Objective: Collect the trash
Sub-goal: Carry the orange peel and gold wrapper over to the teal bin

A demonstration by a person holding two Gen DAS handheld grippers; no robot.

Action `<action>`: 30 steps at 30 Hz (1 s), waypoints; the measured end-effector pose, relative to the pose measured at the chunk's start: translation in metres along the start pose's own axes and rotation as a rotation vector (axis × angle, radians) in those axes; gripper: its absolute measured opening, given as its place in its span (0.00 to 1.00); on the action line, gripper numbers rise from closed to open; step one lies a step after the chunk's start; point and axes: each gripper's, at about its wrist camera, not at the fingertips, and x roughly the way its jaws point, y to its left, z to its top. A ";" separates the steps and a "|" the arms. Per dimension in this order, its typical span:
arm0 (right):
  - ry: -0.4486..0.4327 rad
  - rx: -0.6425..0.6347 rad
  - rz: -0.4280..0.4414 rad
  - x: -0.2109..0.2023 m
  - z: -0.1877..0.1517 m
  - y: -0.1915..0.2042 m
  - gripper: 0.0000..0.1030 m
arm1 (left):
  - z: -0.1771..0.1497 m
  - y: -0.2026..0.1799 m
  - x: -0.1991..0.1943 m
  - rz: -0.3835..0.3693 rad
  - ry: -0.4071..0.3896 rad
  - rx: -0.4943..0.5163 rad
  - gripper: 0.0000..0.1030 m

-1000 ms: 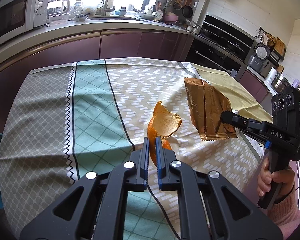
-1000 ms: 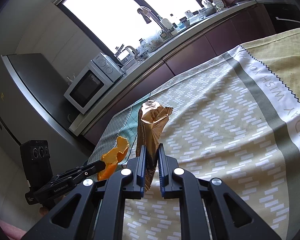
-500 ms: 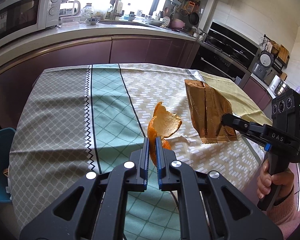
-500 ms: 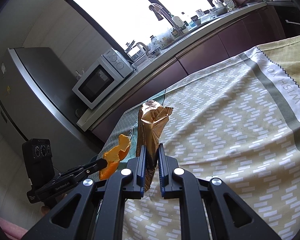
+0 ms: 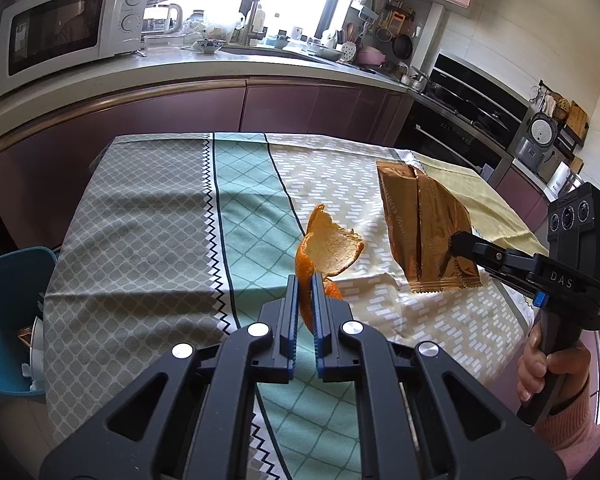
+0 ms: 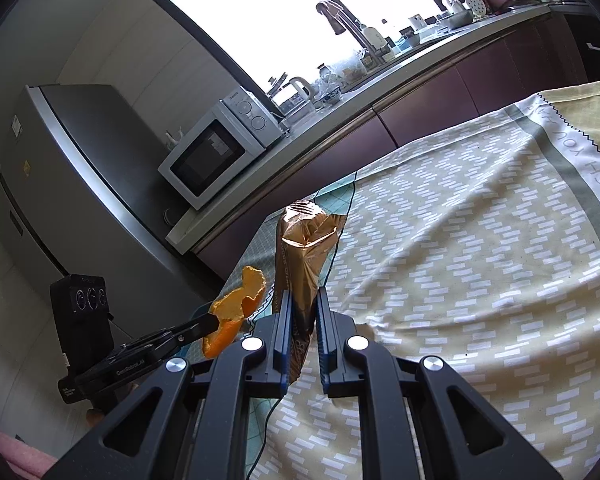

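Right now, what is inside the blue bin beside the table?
The blue bin shows some white pieces and a brownish scrap near its right wall. The tablecloth edge hides that side, and the bottom is too dark to make out.

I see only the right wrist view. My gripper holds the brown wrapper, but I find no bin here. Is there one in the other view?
Observer: Yes. A blue bin stands on the floor beside the table's left edge, on the side of the left gripper, which holds the orange peel.
Operator: Is the bin empty?
Observer: No. Some pale scraps lie inside; I cannot tell what they are.
Operator: Where on the wrapper does my gripper hold?
Observer: The right gripper pinches the wrapper near its crimped lower end.
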 end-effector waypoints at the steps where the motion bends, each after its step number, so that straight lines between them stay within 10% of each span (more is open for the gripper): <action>1: 0.002 -0.002 0.003 0.001 0.001 0.001 0.10 | 0.001 0.001 -0.001 0.004 -0.002 -0.001 0.07; 30: 0.052 -0.037 0.068 0.033 0.000 0.022 0.10 | -0.003 0.019 -0.039 0.067 -0.037 -0.040 0.07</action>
